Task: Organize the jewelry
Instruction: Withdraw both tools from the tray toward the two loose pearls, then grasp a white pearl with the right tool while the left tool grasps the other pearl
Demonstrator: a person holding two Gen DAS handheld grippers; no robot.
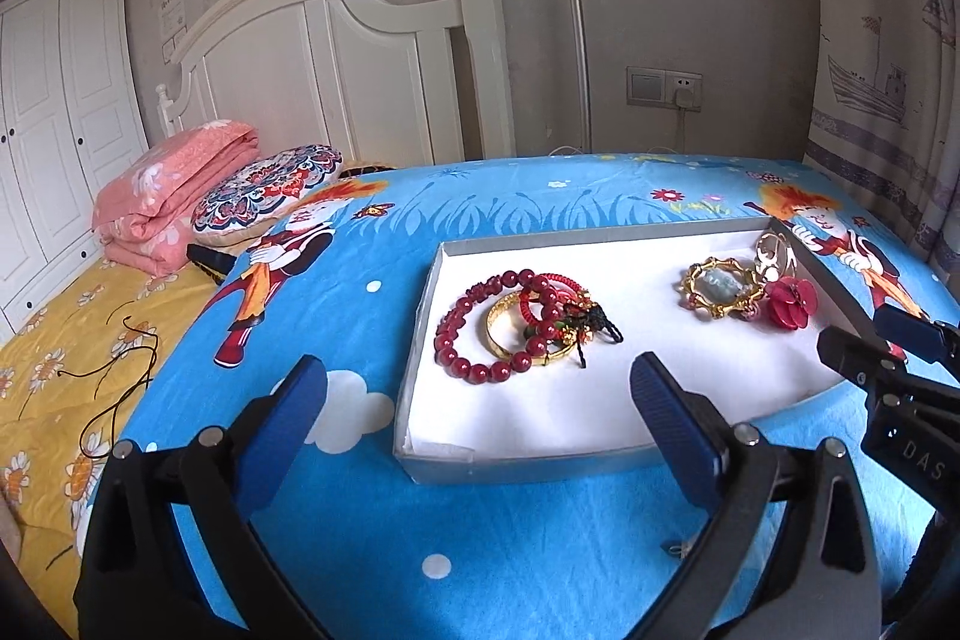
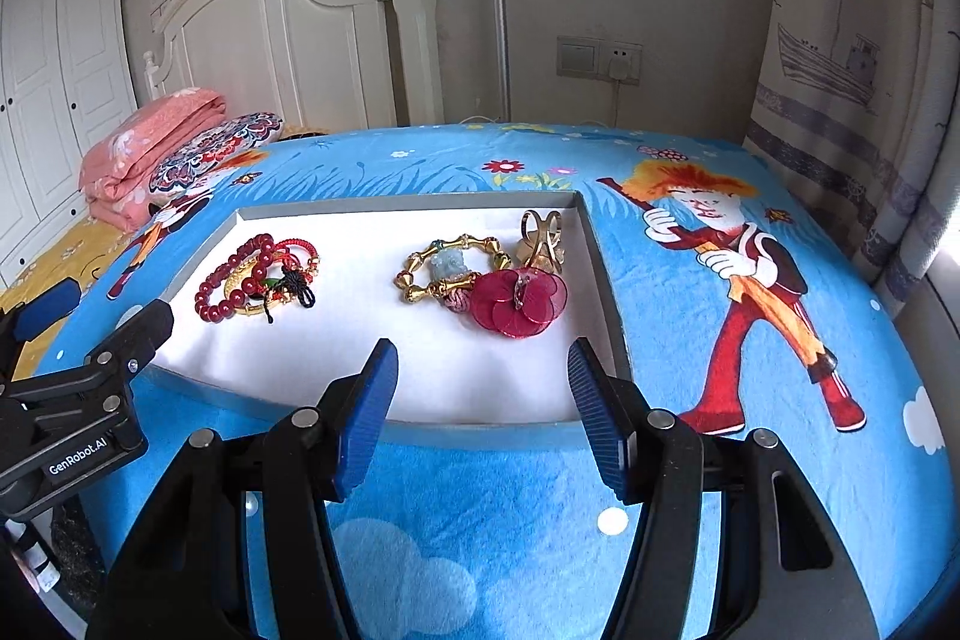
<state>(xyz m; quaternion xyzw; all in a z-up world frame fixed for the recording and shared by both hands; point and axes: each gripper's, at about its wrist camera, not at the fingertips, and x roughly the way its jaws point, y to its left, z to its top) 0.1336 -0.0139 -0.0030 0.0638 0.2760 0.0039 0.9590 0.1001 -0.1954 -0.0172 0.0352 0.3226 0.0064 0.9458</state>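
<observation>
Lying in a shallow white tray on the blue cartoon-print cover: red bead bracelet w/ gold bangle at left, red flower clip at right. Left hand-held gripper and right hand-held gripper both released, hovering near the tray's front edge.

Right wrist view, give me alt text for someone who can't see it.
Open right tongs hover empty over the near edge of a shallow white-lined tray on a blue cartoon blanket. Inside lie a red bead bracelet pile and a red flower clip; the left tongs wait alongside.
</observation>
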